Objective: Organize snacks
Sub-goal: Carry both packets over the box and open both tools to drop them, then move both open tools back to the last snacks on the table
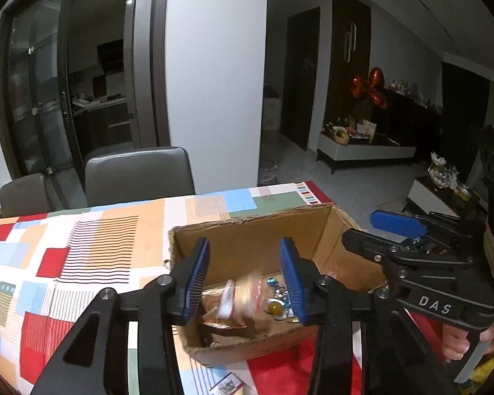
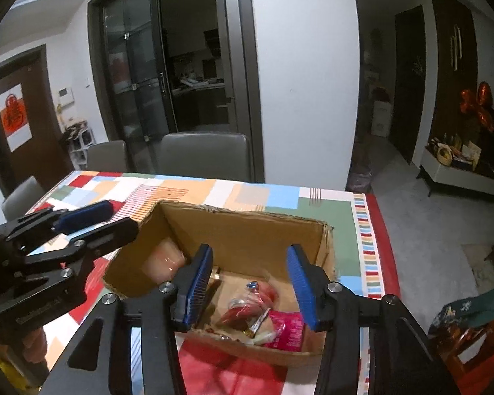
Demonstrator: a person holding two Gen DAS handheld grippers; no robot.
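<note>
Nearest each camera, the left gripper [image 1: 243,279] and the right gripper [image 2: 250,283] hang with jaws spread and nothing between them, over the open cardboard box [image 2: 247,230]. Inside it the snacks [image 2: 263,312] lie heaped, one blurred packet [image 1: 243,299] hard to identify. Beyond, the patterned tablecloth [image 1: 82,230] reaches grey chairs [image 1: 138,174].

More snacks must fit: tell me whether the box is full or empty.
Partly full. Wrapped snacks lie on the box floor, with bare cardboard walls above them.
</note>
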